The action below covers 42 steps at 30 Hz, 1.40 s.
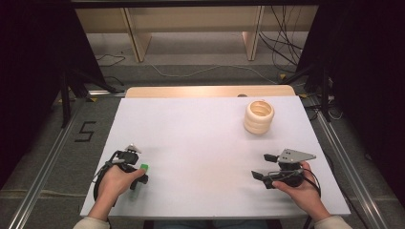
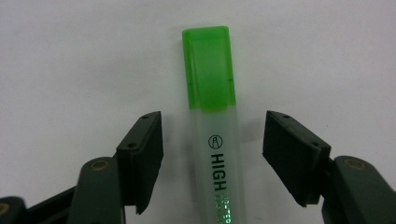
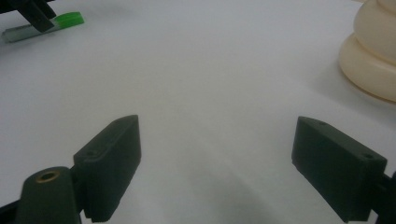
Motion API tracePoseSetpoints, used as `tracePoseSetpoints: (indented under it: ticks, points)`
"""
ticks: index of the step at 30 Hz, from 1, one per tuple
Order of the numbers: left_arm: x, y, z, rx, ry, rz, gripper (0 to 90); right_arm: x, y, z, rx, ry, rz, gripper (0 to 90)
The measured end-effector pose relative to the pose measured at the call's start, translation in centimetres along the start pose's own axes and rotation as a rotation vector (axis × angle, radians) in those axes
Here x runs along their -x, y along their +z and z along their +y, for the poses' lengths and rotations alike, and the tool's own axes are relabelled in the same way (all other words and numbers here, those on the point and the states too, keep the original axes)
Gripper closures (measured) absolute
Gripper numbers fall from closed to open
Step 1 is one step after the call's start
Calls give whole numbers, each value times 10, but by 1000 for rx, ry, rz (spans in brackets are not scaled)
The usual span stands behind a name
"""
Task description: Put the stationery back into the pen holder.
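Risk sits with your left gripper (image 2: 212, 158): its jaws stand spread around a green-capped highlighter (image 2: 215, 140) lying flat on the white tabletop (image 1: 200, 143), so closing off-centre could roll it away. Your right gripper (image 3: 215, 163) hangs spread, empty, near a cream ribbed holder (image 1: 259, 117). Cables trail across grey floor beyond.

white table (image 1: 200, 138); green-capped highlighter (image 2: 212, 116) lying flat; cream ribbed holder, perhaps (image 1: 259, 117)

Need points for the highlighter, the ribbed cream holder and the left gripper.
highlighter (image 2: 217, 154): left gripper view, on its clear barrel beside the printed letters.
ribbed cream holder (image 1: 259, 123): high view, on its outer wall.
left gripper (image 2: 212, 154): left gripper view, midway between its open fingertips, either side of the barrel.
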<state>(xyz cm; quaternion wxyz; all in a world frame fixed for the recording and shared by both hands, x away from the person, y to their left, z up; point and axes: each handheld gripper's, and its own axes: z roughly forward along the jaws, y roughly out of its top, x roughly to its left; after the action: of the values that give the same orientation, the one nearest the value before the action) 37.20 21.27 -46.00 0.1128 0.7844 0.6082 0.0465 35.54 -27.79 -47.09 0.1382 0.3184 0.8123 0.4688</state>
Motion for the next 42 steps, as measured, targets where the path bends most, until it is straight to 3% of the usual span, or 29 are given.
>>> tracePoseSetpoints:
  ticks: [8, 26, 33, 42]
  points:
    - [2, 2, -2, -39, -26, 16, 459, 0, 0, 0, -1, -3, 2, 167]
    - [4, 2, 0, -49, -33, 57, 557, 0, -1, 0, -2, -1, 5, 167]
    - [5, 1, 0, -45, -40, 59, 661, 0, -1, 1, -4, -2, 4, 167]
    - [5, 1, -1, -35, -45, 54, 664, 0, -1, 1, -2, -2, 5, 167]
